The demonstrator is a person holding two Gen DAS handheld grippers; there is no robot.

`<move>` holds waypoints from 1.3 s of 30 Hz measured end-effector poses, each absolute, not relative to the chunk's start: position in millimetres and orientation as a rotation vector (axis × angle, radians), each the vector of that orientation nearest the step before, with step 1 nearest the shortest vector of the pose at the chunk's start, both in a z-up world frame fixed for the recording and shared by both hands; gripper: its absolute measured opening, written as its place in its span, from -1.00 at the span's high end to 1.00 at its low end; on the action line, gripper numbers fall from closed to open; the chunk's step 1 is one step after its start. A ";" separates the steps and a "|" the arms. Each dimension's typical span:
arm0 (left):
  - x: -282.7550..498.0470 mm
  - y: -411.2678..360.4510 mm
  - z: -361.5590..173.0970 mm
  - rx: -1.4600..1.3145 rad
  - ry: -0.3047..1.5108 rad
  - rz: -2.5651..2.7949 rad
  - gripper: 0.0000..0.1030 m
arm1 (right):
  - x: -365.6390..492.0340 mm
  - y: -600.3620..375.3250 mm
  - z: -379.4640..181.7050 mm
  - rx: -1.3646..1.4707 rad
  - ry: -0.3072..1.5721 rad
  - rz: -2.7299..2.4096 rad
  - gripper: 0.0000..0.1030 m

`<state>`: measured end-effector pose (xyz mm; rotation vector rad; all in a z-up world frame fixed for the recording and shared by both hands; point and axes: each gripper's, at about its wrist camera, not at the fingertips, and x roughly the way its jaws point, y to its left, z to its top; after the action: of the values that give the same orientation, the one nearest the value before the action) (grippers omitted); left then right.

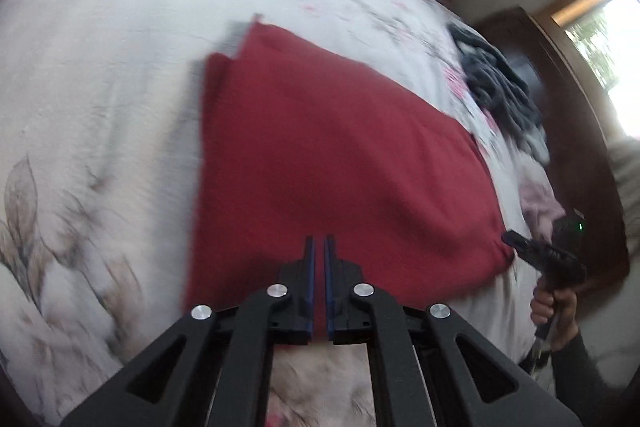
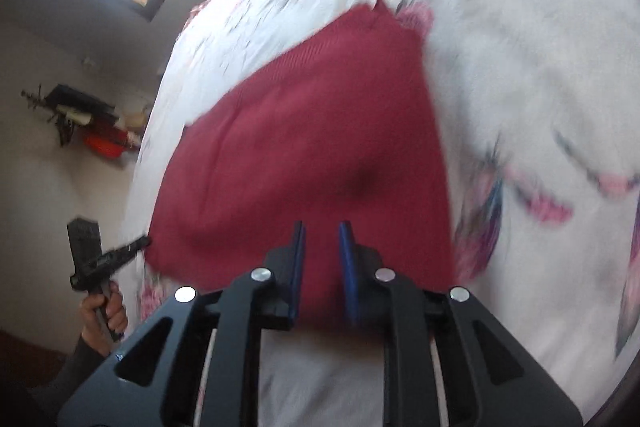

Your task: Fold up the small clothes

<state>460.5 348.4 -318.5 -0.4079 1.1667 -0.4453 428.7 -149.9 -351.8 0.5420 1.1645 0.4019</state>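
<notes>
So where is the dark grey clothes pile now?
In the left wrist view, the dark grey pile lies on the floral bedsheet, at the right, beyond the red garment.

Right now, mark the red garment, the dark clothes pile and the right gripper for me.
red garment [image 1: 336,163]: left wrist view, middle of its flat top layer.
dark clothes pile [image 1: 500,87]: left wrist view, centre of the heap at the bed's edge.
right gripper [image 2: 322,231]: right wrist view, midway between its fingertips.
</notes>
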 end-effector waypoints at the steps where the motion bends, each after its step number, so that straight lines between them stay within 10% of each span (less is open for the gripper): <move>1: 457.2 346.4 -328.5 -0.378 1.194 -0.421 0.90 | 422.7 -147.8 -358.7 0.515 1.194 0.404 0.65; 4: 452.8 355.3 -355.8 -0.408 1.242 -0.369 0.96 | 415.4 -156.7 -381.8 0.511 1.234 0.363 1.00; 12: 441.5 366.9 -349.7 -0.451 1.201 -0.347 0.96 | 415.3 -192.1 -369.2 0.603 1.205 0.268 1.00; 17: 411.9 427.6 -343.5 -0.601 1.153 -0.278 0.94 | 396.1 -199.0 -337.4 0.476 1.173 0.169 0.81; 21: 384.3 453.5 -337.6 -0.750 1.104 -0.297 0.40 | 379.2 -111.5 -312.1 0.178 1.163 0.270 0.59; 26: 354.4 469.9 -321.1 -0.882 0.999 -0.292 -0.44 | 334.1 58.2 -298.1 -0.296 1.003 0.437 -0.50; 39: 324.4 488.8 -327.4 -0.903 0.953 -0.329 -0.57 | 308.3 298.9 -368.1 -1.115 0.561 0.443 -0.57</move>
<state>324.4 488.8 -327.4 -0.9029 0.9532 -0.3285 308.3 298.9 -368.1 -1.1151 0.5612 0.4425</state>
